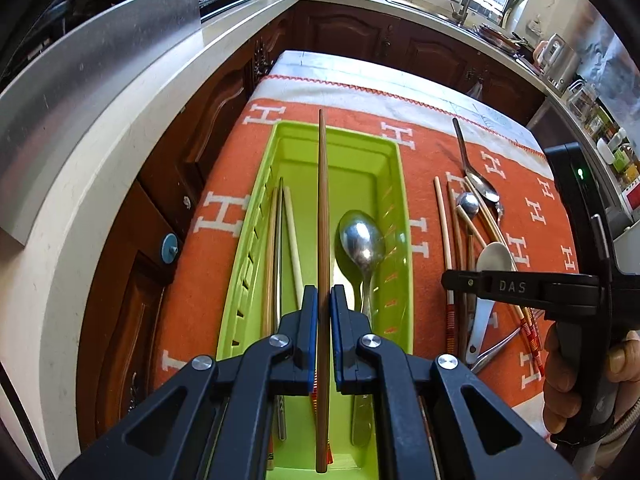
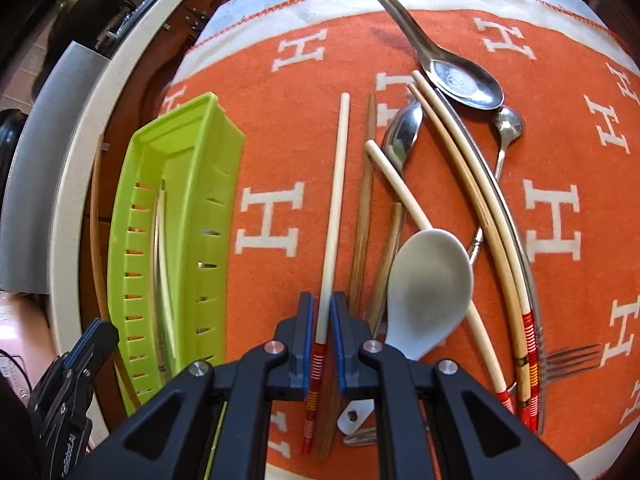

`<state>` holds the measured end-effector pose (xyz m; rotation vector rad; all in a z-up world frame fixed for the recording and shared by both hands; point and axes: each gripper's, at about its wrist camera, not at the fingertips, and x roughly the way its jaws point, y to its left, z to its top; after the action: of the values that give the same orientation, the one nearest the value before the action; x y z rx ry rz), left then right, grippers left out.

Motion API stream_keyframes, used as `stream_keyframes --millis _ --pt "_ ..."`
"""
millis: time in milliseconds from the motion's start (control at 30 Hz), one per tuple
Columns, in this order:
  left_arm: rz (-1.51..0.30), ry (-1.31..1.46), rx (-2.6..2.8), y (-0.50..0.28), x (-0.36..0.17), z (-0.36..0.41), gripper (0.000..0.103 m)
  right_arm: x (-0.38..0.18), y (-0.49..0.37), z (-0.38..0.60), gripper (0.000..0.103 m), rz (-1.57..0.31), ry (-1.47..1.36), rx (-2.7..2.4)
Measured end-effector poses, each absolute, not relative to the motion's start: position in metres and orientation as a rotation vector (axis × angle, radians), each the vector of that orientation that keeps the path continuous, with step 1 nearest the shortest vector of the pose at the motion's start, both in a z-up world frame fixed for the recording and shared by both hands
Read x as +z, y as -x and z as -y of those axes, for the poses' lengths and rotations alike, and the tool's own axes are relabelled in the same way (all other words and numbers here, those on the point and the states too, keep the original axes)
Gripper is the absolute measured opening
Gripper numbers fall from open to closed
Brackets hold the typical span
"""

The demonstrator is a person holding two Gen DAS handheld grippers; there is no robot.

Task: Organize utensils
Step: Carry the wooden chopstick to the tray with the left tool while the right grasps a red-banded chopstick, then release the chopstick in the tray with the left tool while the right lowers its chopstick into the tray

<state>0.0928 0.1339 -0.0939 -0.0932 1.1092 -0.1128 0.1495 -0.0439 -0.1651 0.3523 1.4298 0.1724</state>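
Note:
My left gripper [image 1: 324,292] is shut on a brown wooden chopstick [image 1: 322,208] and holds it lengthwise over the green plastic tray [image 1: 394,184]. The tray holds several chopsticks [image 1: 286,236] on its left side and a metal spoon [image 1: 362,240] on its right. My right gripper [image 2: 323,300] is shut on a pale chopstick with a red banded end [image 2: 336,200], low over the orange cloth [image 2: 280,140]. The right gripper also shows in the left wrist view [image 1: 472,282], over the loose pile. The green tray [image 2: 180,208] lies left of it.
Loose on the cloth lie a white ceramic spoon [image 2: 430,284], metal spoons [image 2: 464,80], more chopsticks [image 2: 492,216] and a fork [image 2: 572,358]. A white counter edge [image 1: 132,120] and brown cabinets [image 1: 340,32] border the table on the left and far side.

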Motion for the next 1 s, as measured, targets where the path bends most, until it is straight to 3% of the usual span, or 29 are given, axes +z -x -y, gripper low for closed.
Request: stream_keyframes --millis 233,667,1000 --pt "-1.134 0.095 -0.122 -0.092 -0.106 -0.135 0.004 -0.161 -0.149 0.027 0.007 -1.394 -0.225 0.104" --pt "-1.111 0.097 -0.112 -0.086 -0.095 -0.140 0.004 -0.119 -0.122 0.054 0.006 -1.329 -0.515 0.249" --pt "-1.062 0.104 -0.059 -0.078 -0.076 -0.154 0.023 -0.086 -0.113 0.004 0.006 -1.318 -0.513 0.426"
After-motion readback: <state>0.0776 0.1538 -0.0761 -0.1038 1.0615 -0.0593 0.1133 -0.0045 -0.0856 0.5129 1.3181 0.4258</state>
